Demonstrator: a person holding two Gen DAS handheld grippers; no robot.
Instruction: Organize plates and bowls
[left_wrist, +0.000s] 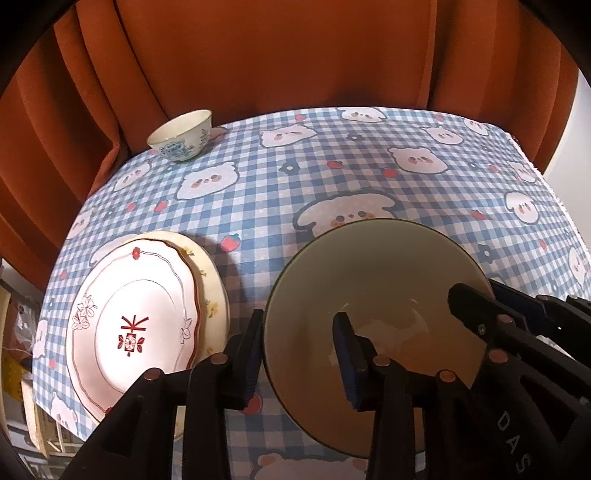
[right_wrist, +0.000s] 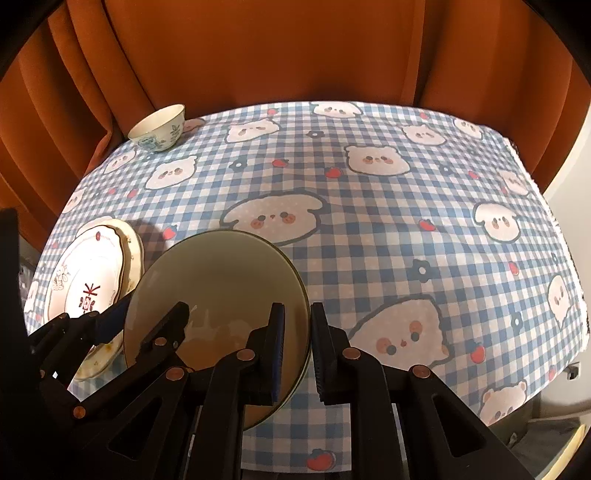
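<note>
A large cream bowl with a dark rim is near the table's front. My left gripper straddles its left rim, one finger inside and one outside, with a gap to the wall. My right gripper straddles its right rim the same way; its fingers show at the bowl's right. Both look open. Two stacked plates, the top one white with red patterns, lie left of the bowl. A small blue-patterned bowl stands at the far left corner.
The table has a blue checked cloth with bear prints. An orange curtain hangs behind it. The table's right edge drops off next to a white wall.
</note>
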